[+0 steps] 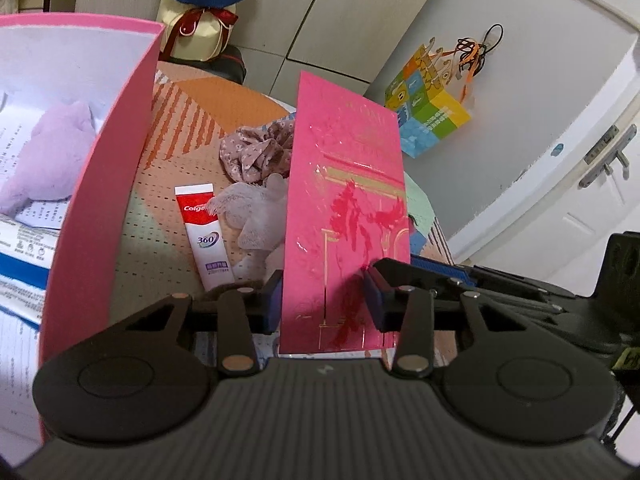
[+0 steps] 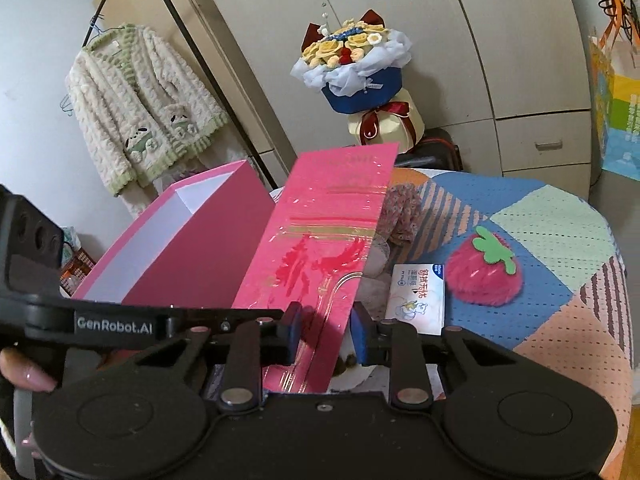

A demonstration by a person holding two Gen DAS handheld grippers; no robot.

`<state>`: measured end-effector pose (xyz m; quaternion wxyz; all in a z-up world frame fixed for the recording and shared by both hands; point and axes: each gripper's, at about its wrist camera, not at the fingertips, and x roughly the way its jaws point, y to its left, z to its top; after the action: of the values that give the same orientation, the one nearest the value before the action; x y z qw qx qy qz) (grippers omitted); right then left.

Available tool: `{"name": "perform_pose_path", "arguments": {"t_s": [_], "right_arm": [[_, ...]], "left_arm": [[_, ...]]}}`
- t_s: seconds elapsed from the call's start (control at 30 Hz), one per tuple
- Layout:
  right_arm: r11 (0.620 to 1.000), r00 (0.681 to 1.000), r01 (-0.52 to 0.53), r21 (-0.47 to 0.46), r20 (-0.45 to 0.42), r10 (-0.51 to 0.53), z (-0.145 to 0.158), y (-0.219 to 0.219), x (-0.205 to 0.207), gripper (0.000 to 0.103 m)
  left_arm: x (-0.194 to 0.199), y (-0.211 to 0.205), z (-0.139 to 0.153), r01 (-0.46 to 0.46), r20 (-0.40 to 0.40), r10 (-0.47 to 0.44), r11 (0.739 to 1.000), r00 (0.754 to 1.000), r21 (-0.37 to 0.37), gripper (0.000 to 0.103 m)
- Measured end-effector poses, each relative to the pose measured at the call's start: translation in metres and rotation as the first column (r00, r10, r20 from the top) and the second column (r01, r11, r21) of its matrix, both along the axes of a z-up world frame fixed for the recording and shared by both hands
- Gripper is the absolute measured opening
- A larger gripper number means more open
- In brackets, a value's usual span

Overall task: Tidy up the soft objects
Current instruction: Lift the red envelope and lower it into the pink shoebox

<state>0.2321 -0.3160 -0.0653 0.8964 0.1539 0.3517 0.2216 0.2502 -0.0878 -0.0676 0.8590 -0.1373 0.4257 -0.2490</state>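
A pink envelope with gold and red print (image 1: 348,216) stands upright between the fingers of both grippers; it also shows in the right wrist view (image 2: 320,256). My left gripper (image 1: 322,300) and my right gripper (image 2: 322,330) each have their blue pads around its lower part; contact is unclear. An open pink box (image 1: 100,184) stands at the left and holds a lilac plush (image 1: 48,160) on papers. A floral scrunchie (image 1: 256,152), a white lace piece (image 1: 256,212) and a fuzzy strawberry (image 2: 484,272) lie on the patchwork cloth.
A Colgate tube (image 1: 206,232) lies next to the lace. A small white packet (image 2: 418,300) sits beside the strawberry. A flower bouquet (image 2: 356,68) stands behind the table, a fluffy cardigan (image 2: 136,108) hangs at the left, and a colourful bag (image 1: 428,112) hangs on the wall.
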Motion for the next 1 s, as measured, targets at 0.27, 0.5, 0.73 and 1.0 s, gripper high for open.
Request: {"name": "perform_pose_path", "arguments": {"t_s": [0.27,0.5,0.73,1.0], "right_arm": [[1.000,1.000,0.006,-0.002,-0.008,-0.006,0.014,0.005,-0.020,0.034],[1.000,1.000,-0.001,-0.027,-0.021,0.001,0.024,0.016,-0.042,0.035],[0.996,0.997,-0.070,-0.049,-0.046,0.068,0.031,0.026,-0.061,0.035],[0.993,0.993,-0.106,-0.049,-0.064,0.103,0.040,0.041,-0.094,0.036]], "left_arm": [[-0.025,0.007,0.014,0.017,0.021,-0.017,1.000,1.000,0.008,0.038],[-0.050,0.019,0.018,0.062,0.033,-0.062,0.998,0.998,0.014,0.036],[-0.077,0.038,0.017,0.077,0.027,-0.077,0.997,0.997,-0.003,0.033],[-0.110,0.058,0.024,0.108,0.009,-0.108,0.994,0.994,-0.008,0.033]]}}
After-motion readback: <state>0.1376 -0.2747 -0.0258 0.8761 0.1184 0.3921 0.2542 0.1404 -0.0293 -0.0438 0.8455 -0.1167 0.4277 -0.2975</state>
